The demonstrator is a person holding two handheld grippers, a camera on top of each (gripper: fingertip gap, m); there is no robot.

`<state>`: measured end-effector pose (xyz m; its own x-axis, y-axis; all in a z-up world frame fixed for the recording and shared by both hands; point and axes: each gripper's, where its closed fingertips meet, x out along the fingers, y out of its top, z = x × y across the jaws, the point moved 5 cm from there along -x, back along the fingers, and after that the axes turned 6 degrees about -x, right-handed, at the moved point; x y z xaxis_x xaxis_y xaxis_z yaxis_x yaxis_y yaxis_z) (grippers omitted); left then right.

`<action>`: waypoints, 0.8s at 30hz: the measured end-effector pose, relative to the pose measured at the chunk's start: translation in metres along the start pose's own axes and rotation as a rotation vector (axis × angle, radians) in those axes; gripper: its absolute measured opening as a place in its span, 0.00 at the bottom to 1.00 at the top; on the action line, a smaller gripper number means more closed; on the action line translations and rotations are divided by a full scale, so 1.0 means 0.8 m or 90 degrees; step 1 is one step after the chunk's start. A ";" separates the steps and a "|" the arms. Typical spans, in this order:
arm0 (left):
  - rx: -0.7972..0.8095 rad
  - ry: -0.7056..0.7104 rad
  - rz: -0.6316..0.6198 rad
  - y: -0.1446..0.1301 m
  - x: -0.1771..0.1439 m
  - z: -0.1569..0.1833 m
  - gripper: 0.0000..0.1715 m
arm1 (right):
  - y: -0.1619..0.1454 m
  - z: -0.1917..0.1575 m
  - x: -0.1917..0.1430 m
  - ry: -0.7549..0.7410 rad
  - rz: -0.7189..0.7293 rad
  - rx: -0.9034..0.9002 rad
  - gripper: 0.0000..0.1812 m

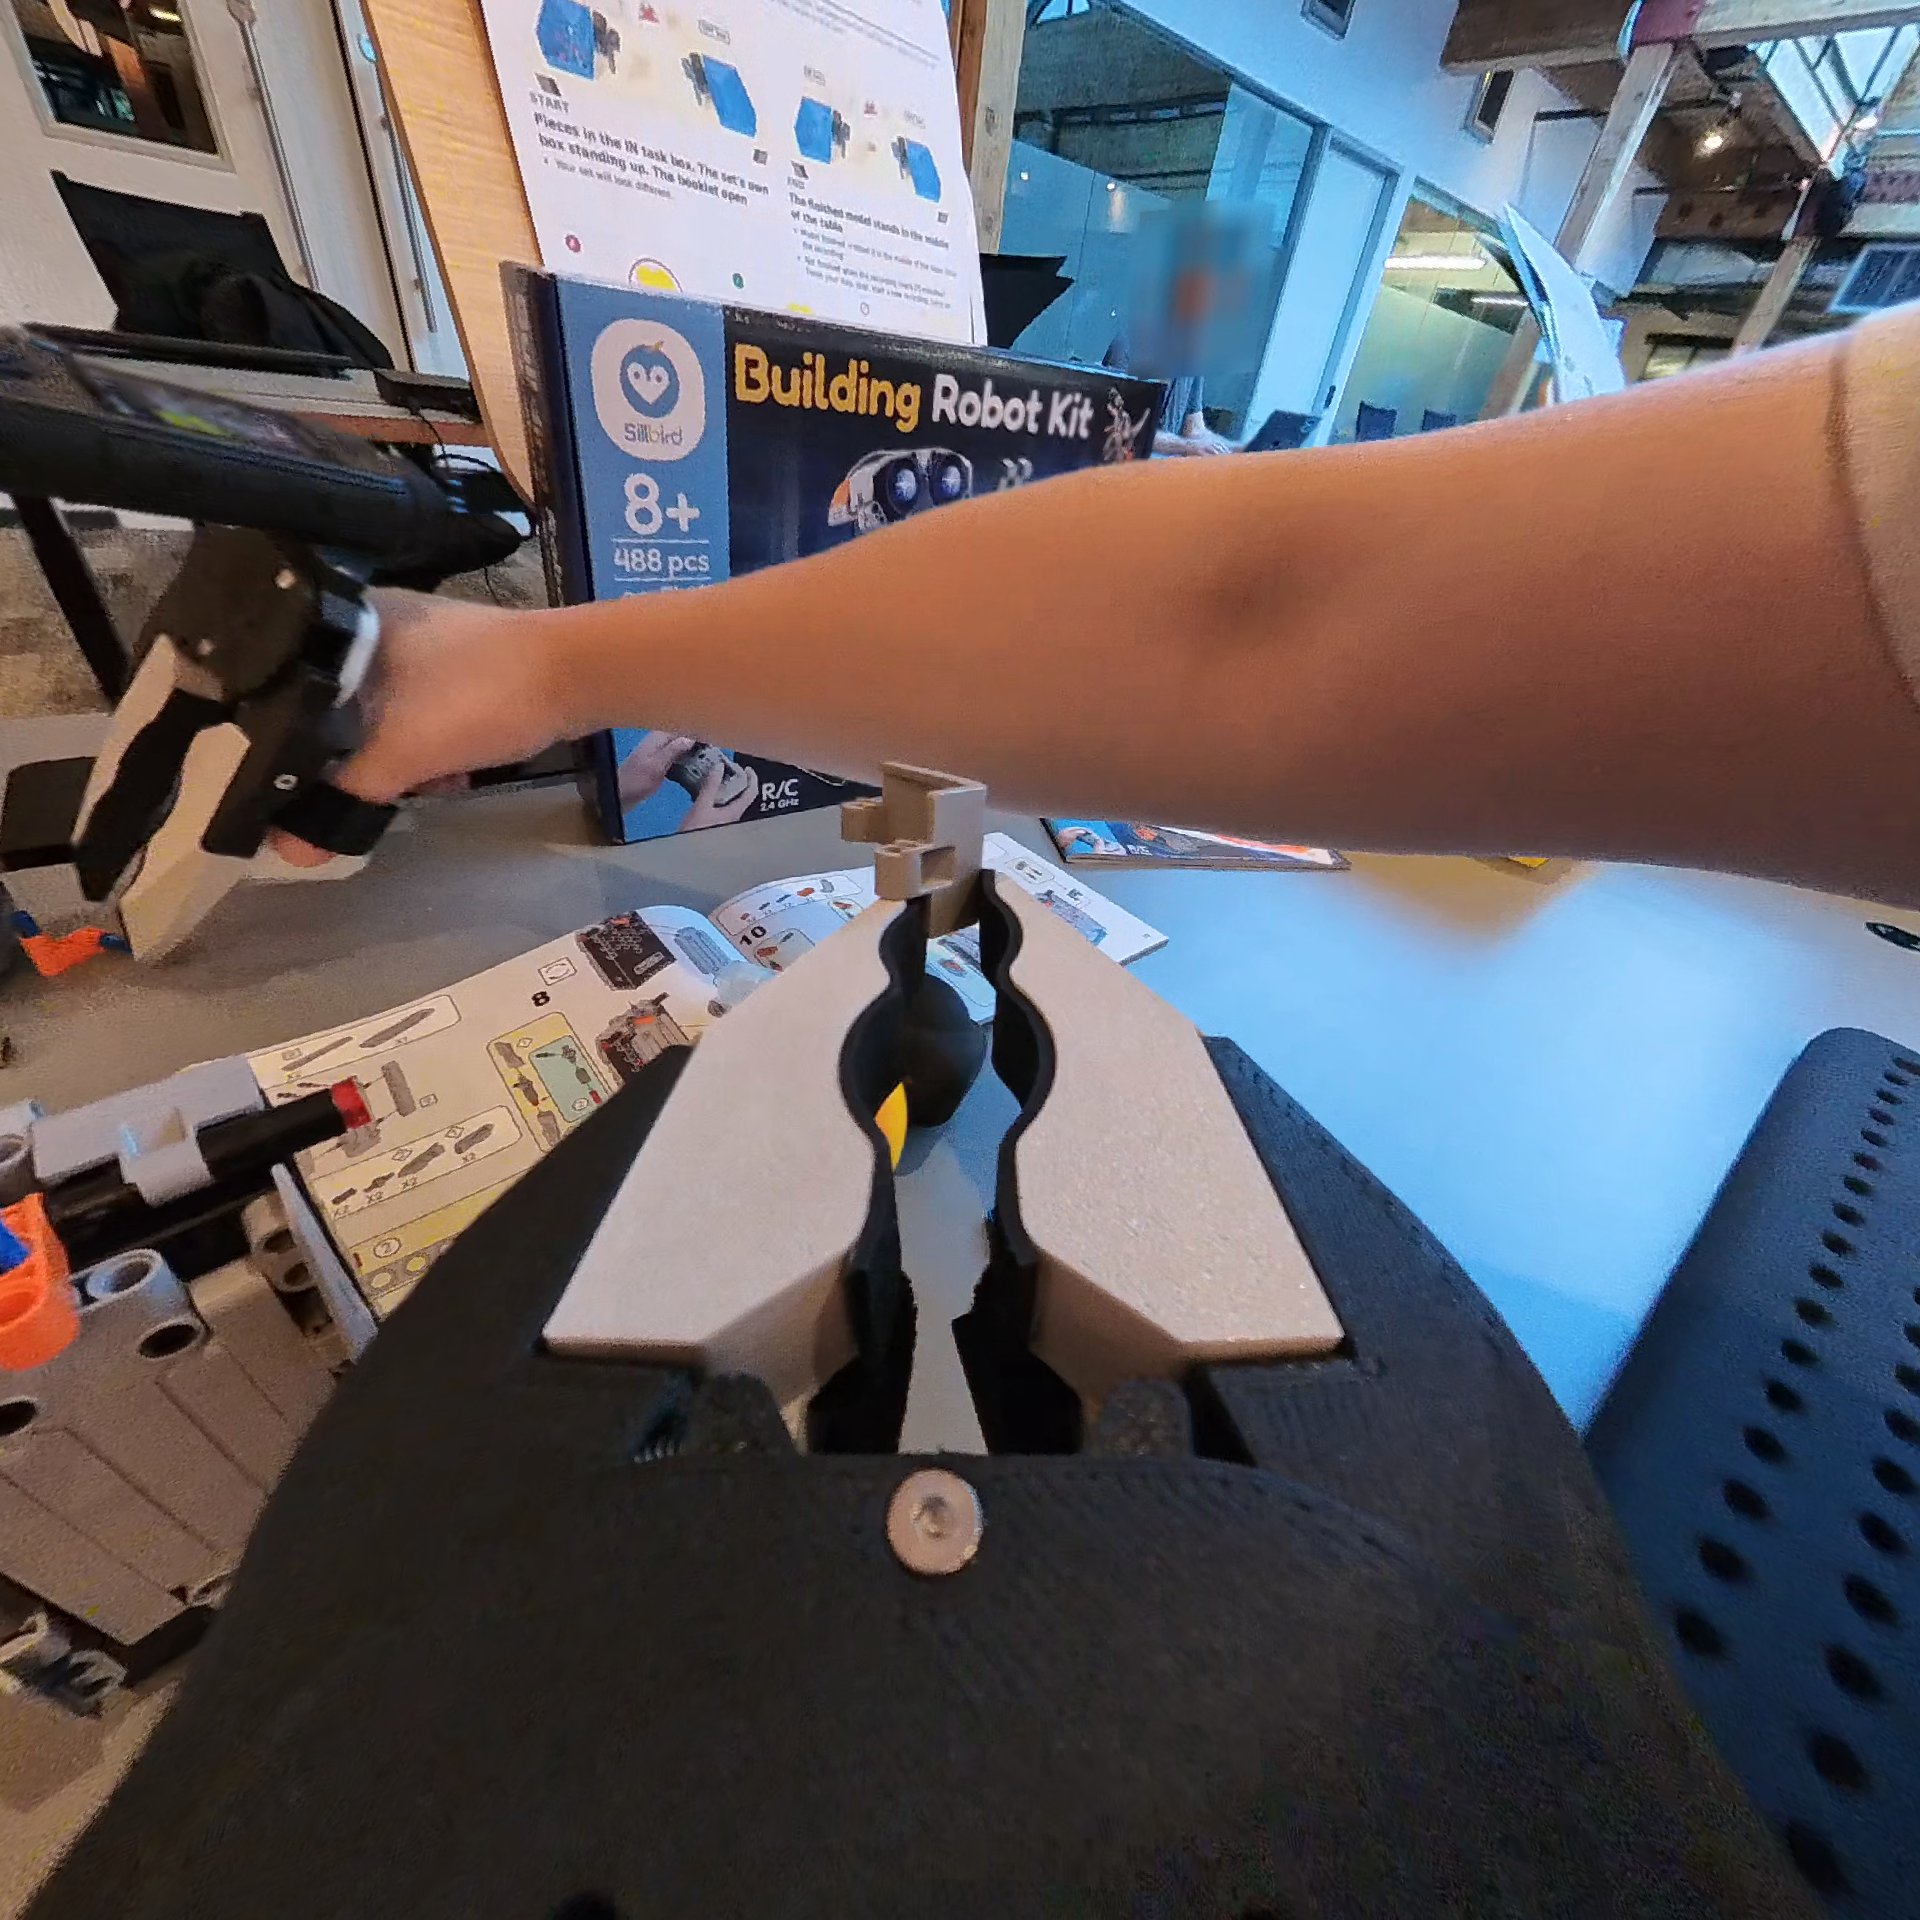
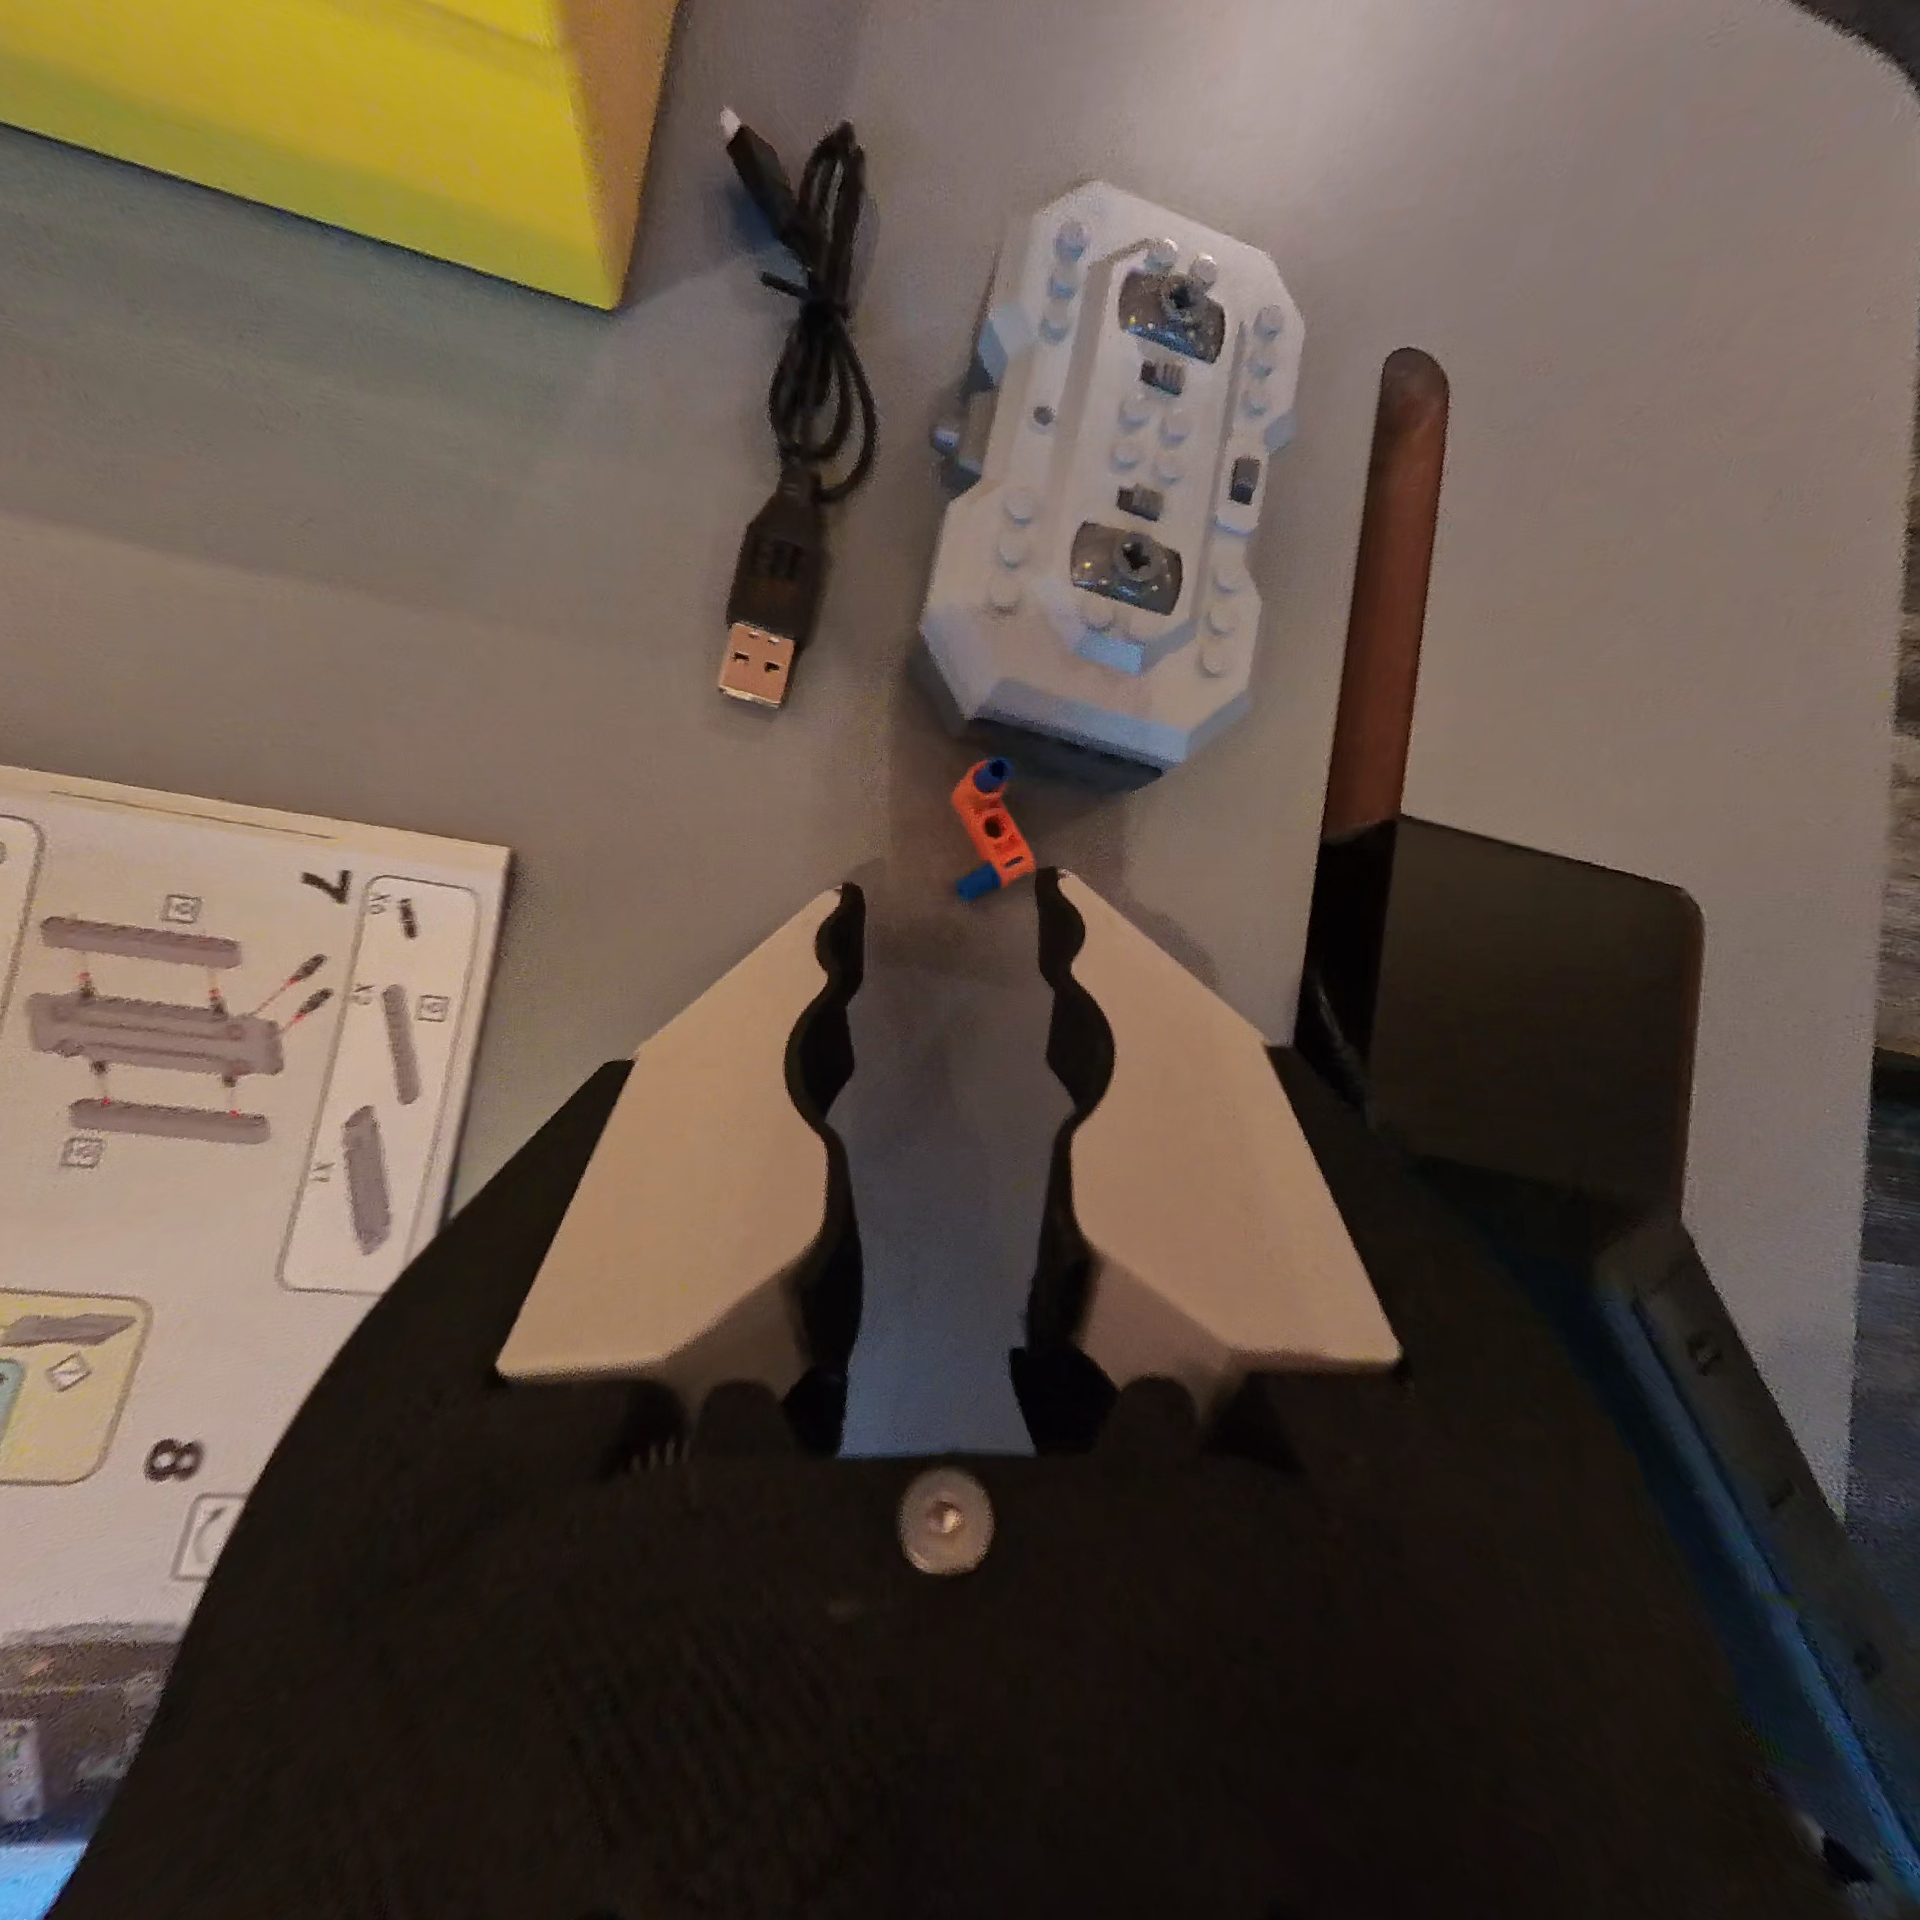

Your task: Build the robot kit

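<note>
My left tool point(image 1: 940, 894) pinches a grey connector point(image 1: 920, 831) clear above the booklet point(image 1: 457, 1049) on the table point(image 1: 1455, 997); my right tool point(image 2: 948, 888), released, hovers just short of the orange piece point(image 2: 994, 828) beside the grey module point(image 2: 1117, 468).

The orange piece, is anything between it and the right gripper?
No. The orange piece lies on the bare table just past the open right gripper, nothing between. The grey module sits beyond it.

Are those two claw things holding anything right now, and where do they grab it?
The left gripper pinches a small grey building piece by its lower end. The right gripper is open and empty, above an orange connector.
</note>
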<state>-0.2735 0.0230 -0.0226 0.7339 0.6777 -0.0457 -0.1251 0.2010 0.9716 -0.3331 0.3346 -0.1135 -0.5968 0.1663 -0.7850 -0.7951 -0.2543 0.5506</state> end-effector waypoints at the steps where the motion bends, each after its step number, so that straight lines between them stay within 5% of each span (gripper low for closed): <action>1: 0.000 0.000 -0.002 0.000 0.001 0.000 0.04 | 0.001 0.004 0.004 0.005 -0.002 -0.001 0.19; 10: 0.000 0.006 -0.017 -0.004 0.002 -0.003 0.04 | 0.009 0.016 0.023 0.068 -0.063 0.018 0.04; 12: 0.001 0.005 -0.016 -0.004 0.002 -0.002 0.04 | 0.007 0.011 0.011 0.052 -0.102 0.042 0.04; 15: 0.002 -0.004 -0.017 -0.004 0.002 0.001 0.04 | 0.033 -0.011 -0.049 -0.060 -0.019 0.040 0.04; 18: 0.005 -0.016 -0.010 -0.001 0.000 0.007 0.04 | 0.037 -0.080 -0.156 -0.129 0.081 0.121 0.04; 24: -0.013 -0.036 0.035 0.014 -0.011 0.013 0.04 | -0.093 -0.298 -0.284 -0.128 -0.023 0.274 0.04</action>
<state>-0.2746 0.0116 -0.0092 0.7621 0.6471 0.0212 -0.1791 0.1793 0.9673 -0.1125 0.0891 -0.0440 -0.5438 0.3600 -0.7581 -0.7626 0.1650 0.6254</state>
